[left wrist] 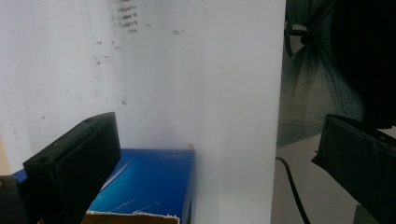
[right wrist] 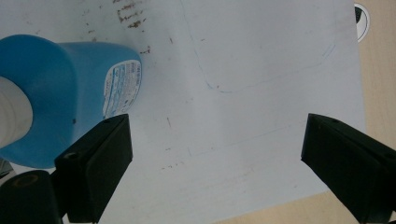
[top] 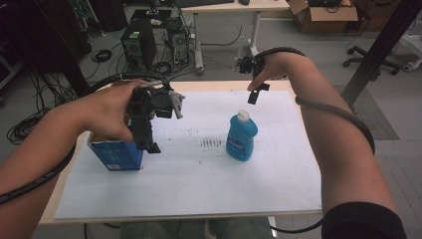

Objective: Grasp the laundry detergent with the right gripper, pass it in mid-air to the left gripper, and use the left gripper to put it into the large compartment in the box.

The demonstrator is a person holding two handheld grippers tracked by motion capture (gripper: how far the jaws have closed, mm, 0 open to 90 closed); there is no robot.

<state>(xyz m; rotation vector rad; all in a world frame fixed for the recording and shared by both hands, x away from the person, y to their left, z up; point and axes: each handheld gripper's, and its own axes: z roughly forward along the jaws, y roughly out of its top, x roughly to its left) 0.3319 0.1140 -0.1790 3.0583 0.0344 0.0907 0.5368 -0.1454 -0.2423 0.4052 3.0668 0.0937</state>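
Right tool (top: 253, 88) hangs above the worktop (top: 209, 85), jaws spread wide, nothing between them — released. Landmark is the blue bottle (top: 242, 137): it stands upright on the white sheet (top: 199, 184), long axis vertical, white cap (top: 243, 115) on top. The right tool sits just beyond the bottle toward the far edge and higher than the cap, apart from it. In the right gripper view the bottle (right wrist: 70, 93) lies off to the left jaw's side, not centred in the gap, so the coming move looks like a shift toward that side plus a descent to straddle the body.

Left tool (top: 149, 142) is left of the bottle, well apart, over the open blue box (top: 117, 154). Its jaws are also spread — empty. In the left gripper view the box (left wrist: 149, 182) lies low between the jaws, nearer the left one.

Right hand (top: 276, 67) is the nearer one to the bottle.
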